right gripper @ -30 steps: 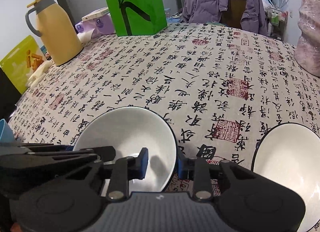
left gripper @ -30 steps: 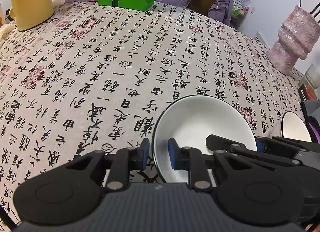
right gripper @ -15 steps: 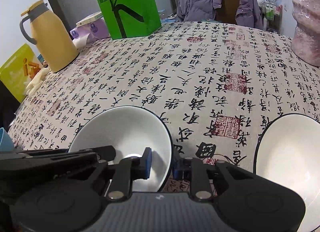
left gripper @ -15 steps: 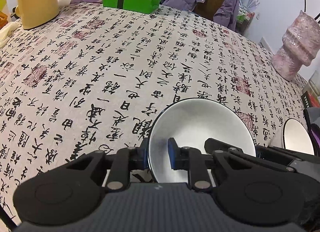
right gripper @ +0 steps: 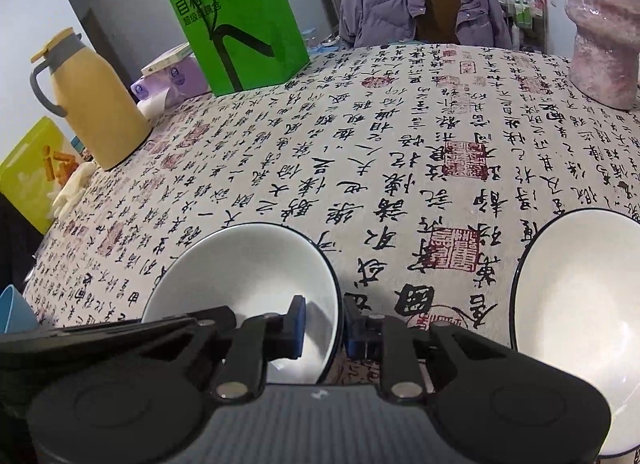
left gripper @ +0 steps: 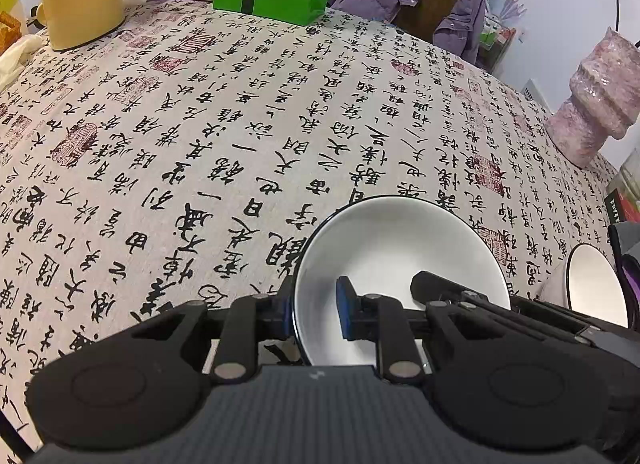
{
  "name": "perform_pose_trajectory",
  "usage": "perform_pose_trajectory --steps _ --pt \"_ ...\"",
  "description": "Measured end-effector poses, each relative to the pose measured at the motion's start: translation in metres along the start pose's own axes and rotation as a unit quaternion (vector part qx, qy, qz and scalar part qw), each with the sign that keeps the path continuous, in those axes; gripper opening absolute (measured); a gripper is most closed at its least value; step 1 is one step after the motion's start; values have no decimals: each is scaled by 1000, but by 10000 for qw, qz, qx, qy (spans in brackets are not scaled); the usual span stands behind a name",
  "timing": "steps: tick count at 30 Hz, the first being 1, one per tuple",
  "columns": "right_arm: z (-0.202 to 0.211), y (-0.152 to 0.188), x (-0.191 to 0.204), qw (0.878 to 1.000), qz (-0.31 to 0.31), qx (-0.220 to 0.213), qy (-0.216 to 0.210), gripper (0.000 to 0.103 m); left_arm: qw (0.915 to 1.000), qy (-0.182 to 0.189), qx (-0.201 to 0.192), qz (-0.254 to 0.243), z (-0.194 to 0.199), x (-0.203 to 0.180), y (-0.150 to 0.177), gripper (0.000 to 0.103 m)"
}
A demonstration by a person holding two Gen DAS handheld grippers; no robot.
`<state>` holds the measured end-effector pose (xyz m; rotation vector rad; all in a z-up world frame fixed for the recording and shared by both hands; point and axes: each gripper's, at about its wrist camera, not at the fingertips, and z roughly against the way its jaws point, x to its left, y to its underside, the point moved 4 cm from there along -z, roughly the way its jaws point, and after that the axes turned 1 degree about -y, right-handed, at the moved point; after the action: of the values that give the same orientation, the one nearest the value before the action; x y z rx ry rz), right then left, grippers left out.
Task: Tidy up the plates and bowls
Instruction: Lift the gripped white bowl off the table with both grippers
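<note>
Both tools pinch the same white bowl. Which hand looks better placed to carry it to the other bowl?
Right, probably. The right gripper, jaws just closed onto the rim of the held bowl, sits on the side nearest the second bowl. The left gripper clamps the opposite rim, farther from it.

Two bowls show, both white inside with a thin dark rim, both upright on the cloth. The near bowl [left gripper: 400,260] [right gripper: 248,276] is round and fairly deep, empty and clean, with a soft sheen at its bottom. It sits at the near edge of the scene, slightly tipped toward the far side in the left wrist view; its near left wall and near right wall each lie between a pair of blue pads. The second bowl [right gripper: 580,304] [left gripper: 596,284] stands well to the right of it, apart, also empty, partly cut off by the edge of the right wrist view.
</note>
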<state>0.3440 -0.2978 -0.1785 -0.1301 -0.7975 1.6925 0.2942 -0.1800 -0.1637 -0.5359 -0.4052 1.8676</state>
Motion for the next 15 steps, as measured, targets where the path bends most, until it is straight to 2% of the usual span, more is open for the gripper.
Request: perform_pose_trajectory --steps 10,15 --pt "10 0 5 9998 -14 -210 11 20 9999 42 -115 2 7 3 -2 21" --pt "17 0 9 9995 -43 -318 -82 19 9997 -50 -236 -42 17 3 -3 21"
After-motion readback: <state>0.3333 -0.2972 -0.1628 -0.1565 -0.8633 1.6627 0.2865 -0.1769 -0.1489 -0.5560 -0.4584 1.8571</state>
